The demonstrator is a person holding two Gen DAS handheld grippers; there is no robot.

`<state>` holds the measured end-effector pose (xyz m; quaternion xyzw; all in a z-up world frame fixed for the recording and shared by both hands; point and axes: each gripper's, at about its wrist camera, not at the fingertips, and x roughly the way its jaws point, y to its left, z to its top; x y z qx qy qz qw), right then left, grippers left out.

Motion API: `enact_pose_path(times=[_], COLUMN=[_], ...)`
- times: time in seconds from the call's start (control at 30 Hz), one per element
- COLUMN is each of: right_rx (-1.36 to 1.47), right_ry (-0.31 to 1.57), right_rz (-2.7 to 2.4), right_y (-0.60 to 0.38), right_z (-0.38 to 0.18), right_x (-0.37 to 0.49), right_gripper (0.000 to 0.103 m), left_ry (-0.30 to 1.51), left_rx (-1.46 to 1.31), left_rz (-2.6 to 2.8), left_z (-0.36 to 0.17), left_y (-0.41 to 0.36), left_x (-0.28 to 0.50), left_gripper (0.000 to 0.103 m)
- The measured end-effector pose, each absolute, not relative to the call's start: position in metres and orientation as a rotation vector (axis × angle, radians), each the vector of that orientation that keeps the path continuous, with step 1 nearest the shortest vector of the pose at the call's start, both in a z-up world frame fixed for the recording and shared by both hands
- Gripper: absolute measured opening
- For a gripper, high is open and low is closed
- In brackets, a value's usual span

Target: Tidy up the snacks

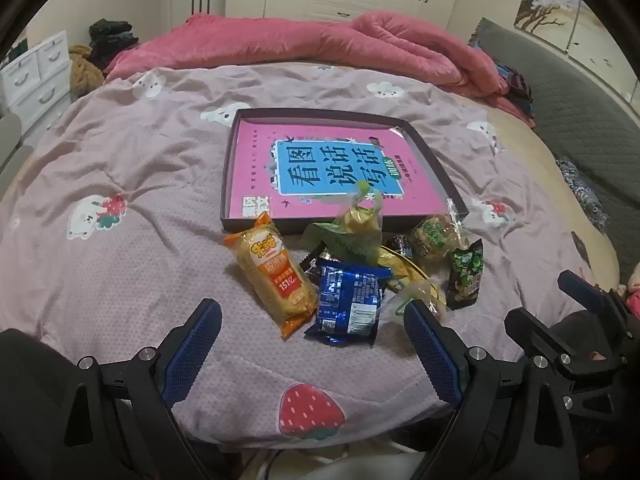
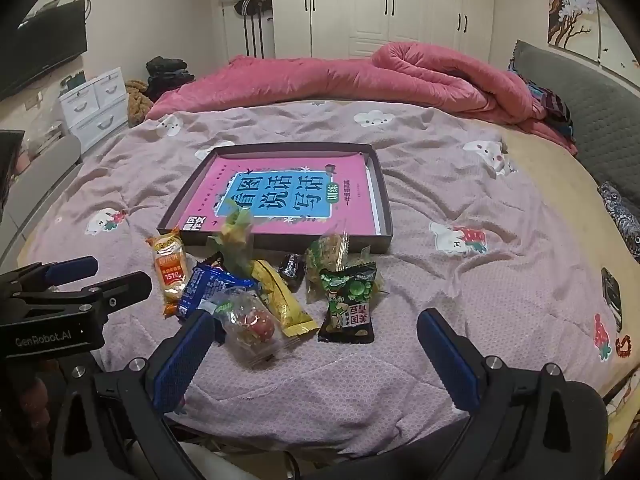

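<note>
- left gripper point(image 1: 312, 320): fingers spread wide, empty, low in the left wrist view, just before the snacks.
- snacks point(image 1: 348, 268): heaped mid-frame on the bed point(image 1: 120, 264), touching the near wall of the box point(image 1: 256, 224).
- right gripper point(image 2: 316, 332): fingers spread, gripping nothing.

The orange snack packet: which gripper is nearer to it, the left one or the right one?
Left. The open left gripper hangs just short of the orange snack packet; the open right gripper is further off to its right, behind the other snacks.
</note>
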<state>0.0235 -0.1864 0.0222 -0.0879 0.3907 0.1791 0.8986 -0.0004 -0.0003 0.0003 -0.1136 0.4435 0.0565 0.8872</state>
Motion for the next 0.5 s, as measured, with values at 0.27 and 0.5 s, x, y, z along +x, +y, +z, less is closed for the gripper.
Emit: enact_pose_path(times=[0.27, 0.5], right_rx=[-0.187, -0.188], right_ry=[0.809, 0.808], right_rz=[0.370, 0.370], right_y=[-0.187, -0.186], right_z=[0.023, 0.023], right_x=[0.023, 0.022], right_gripper=[0.102, 0.102], left_ry=[0.921, 0.924], left_rx=[-0.240, -0.237], left_rz=[0.122, 0.115], left_z=[0.002, 0.003], left_y=[-0.007, 0.000], left_x=[-0.001, -0.005], left_gripper=[0.093, 0.093])
